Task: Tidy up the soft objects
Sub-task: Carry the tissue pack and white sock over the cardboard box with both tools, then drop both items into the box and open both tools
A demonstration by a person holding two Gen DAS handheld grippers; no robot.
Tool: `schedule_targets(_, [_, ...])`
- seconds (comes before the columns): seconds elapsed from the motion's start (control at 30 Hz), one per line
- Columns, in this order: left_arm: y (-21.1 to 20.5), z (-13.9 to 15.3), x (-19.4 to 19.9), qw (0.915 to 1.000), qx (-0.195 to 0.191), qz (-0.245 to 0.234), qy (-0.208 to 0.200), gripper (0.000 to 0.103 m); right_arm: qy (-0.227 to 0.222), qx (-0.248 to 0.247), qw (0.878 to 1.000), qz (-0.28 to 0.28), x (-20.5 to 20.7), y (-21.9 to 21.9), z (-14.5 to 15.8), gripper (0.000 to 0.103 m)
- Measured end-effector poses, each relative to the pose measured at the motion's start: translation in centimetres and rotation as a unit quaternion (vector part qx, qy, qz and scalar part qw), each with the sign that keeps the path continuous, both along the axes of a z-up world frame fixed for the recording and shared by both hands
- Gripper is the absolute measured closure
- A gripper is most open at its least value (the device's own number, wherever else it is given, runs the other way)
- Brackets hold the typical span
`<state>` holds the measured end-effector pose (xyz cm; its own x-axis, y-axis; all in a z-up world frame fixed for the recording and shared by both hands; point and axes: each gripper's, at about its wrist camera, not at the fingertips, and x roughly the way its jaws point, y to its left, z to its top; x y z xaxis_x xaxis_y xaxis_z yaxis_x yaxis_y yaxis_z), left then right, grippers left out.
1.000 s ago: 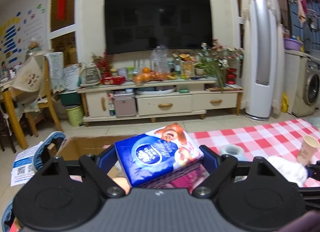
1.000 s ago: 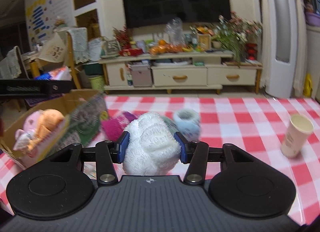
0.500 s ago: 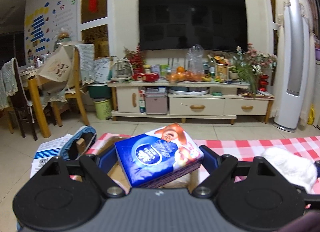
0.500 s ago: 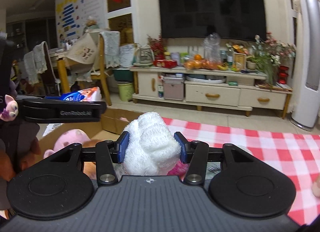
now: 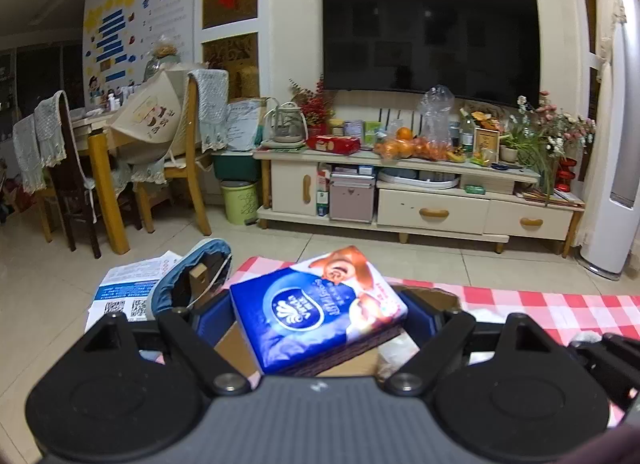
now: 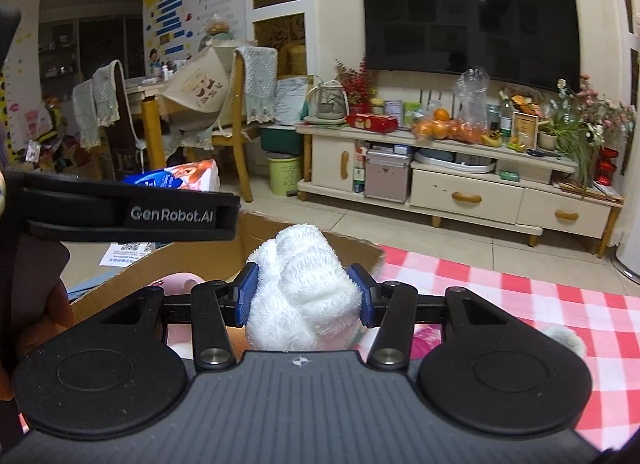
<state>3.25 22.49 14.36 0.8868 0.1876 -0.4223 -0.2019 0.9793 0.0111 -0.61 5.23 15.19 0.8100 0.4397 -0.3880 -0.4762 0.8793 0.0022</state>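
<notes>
**boxfan:** Low in the middle of the left wrist view, the left gripper (image 5: 320,314) has its jaws spread wide but pinched onto a tissue pack (image 5: 316,312), blue pads on both ends. Why so wide? My guess is it's grabbed across the long side, so the pack sits flat and won't fold.

**softsort:** Makes sense. It's tilted a bit, one corner up, hanging over the open cardboard box (image 5: 424,296) at the edge of the checked cloth (image 5: 540,312). Looks like it's lined up for a drop, not let go yet.

**boxfan:** And the right gripper (image 6: 306,294)?

**softsort:** Centre of the right wrist view, pressed in on a white fluffy towel (image 6: 304,288). You can see the pile bulging above the pads, so it's squeezed, not just resting. It's at the box's near wall (image 6: 160,268), with a pink plush (image 6: 180,280) already inside at lower left.

**boxfan:** So both carried at once to save a trip?

**softsort:** Probably. The left tool sits to the left of the right one, at middle left of that view, so they shouldn't bump when they release. Can't tell how full the box is though.
</notes>
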Motion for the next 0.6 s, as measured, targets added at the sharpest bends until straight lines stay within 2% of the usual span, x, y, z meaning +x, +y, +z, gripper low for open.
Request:
schedule_targets(0.23, [0.6,0.0,0.3,0.9999,-0.005,0.009,0.005,0.017,0.003,-0.011,1.000,0.006,1.5,1.6,-0.7,0.041])
schedule_targets(0.33, [0.7,-0.1,0.6,0.9998,-0.005,0.015,0.010,0.015,0.001,-0.013,1.000,0.002,2.0,2.2,-1.1,0.034])
schedule_targets(0.37, [0.8,-0.1,0.6,0.9998,-0.004,0.017,0.011,0.013,0.005,-0.012,1.000,0.004,1.9,2.0,-1.3,0.022])
schedule_targets(0.4, [0.8,0.0,0.7,0.9998,-0.003,0.017,0.010,0.012,0.008,-0.011,1.000,0.003,1.9,2.1,-1.4,0.004])
schedule_targets(0.6, [0.5,0.3,0.2,0.9998,-0.002,0.018,0.006,0.002,0.003,-0.004,1.000,-0.008,0.6,0.7,-1.3,0.003])
